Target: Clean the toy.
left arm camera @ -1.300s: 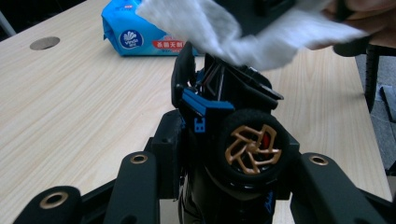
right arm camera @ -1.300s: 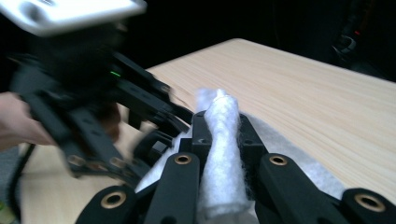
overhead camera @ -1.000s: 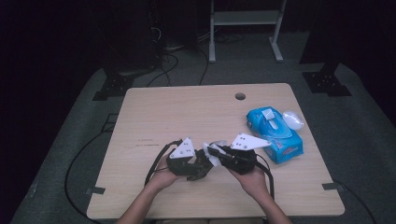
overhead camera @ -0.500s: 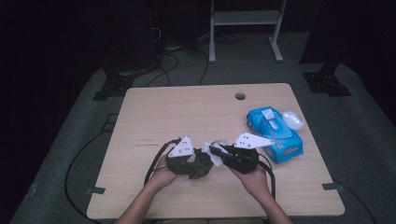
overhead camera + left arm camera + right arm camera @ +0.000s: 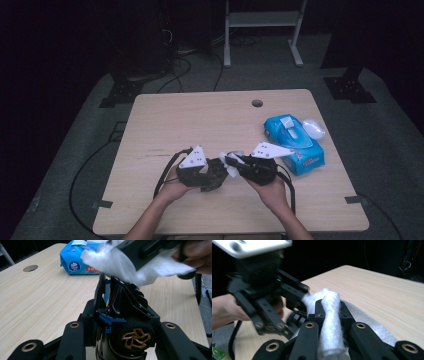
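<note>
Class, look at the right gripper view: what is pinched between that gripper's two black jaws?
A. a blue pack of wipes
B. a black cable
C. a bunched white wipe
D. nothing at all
C: in the right gripper view the right gripper has its jaws shut on a bunched white wipe, while the blue pack of wipes lies apart on the table.

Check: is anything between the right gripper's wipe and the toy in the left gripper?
Nothing visible. The white wipe, clamped in the right gripper, hangs directly over the black wheeled toy held by the left gripper.
</note>
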{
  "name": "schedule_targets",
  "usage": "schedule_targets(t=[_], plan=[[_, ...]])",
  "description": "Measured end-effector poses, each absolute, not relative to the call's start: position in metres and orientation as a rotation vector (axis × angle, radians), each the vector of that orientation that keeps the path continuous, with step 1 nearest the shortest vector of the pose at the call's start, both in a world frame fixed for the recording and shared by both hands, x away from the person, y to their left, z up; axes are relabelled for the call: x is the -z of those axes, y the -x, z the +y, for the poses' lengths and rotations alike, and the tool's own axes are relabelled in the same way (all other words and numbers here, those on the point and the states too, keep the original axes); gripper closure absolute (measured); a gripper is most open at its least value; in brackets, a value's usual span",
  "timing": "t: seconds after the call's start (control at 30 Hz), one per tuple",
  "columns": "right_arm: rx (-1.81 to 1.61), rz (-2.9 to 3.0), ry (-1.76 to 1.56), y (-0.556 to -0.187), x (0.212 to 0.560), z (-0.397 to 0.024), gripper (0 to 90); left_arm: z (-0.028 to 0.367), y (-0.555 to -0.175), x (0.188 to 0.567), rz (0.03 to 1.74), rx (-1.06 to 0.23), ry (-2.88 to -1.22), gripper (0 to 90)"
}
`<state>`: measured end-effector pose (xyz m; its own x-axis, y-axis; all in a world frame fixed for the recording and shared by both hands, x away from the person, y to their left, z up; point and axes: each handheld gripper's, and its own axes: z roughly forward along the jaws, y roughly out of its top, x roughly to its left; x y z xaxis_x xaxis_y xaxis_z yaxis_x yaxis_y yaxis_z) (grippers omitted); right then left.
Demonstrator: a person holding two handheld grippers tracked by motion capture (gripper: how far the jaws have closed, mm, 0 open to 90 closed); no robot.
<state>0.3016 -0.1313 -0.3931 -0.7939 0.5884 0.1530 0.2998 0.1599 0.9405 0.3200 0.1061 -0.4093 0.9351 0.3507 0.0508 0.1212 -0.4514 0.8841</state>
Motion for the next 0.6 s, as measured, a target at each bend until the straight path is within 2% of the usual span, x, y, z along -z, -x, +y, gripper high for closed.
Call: schedule_targets(t=[0.2,0.4,0.6], plan=[[-1.688,2.191,-0.979,-0.309,0.409,-0.146,81.3,0.107,-0.321,0.41,0.339,-0.267,-2.036,57.5],[-1.715,2.194,-0.961,-0.309,0.405,-0.144,81.3,0.108,-0.322,0.409,0.345,-0.268,-2.031,57.5],[-1.717,2.257,-1.107,-0.319,0.433,-0.153,81.3,0.108,-0.322,0.409,0.346,-0.275,-2.029,57.6]])
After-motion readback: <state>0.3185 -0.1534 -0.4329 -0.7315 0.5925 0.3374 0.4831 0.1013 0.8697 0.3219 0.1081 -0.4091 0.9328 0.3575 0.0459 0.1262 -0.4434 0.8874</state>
